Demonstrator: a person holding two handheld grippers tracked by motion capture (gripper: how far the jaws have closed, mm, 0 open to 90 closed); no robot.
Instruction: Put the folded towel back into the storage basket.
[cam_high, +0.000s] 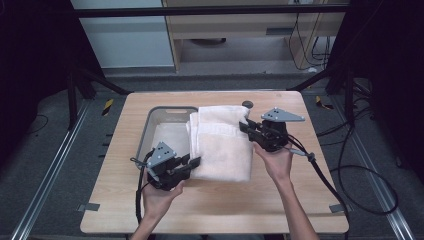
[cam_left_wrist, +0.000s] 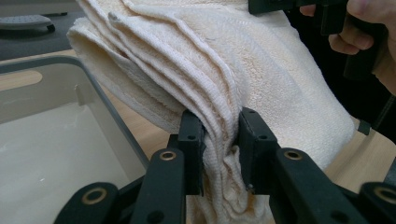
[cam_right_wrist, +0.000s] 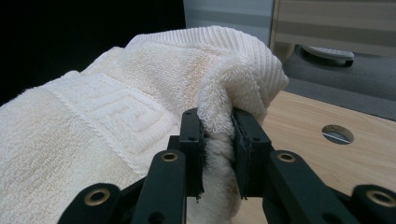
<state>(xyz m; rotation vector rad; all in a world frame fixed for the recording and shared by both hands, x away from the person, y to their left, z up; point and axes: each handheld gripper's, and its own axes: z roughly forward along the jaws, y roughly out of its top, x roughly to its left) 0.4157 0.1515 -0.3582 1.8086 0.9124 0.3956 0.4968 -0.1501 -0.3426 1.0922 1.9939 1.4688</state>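
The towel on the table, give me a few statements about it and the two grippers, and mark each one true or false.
1. The left gripper is clamped on a bunch of the towel. True.
2. The right gripper is open and clear of the towel. False: it is shut on a fold of the towel's edge.
3. The towel lies fully inside the grey bin. False: it lies mostly on the wooden table, overlapping the bin's right rim.
4. The towel is cream-coloured and folded in layers. True.
5. A hand holds the right gripper. True.
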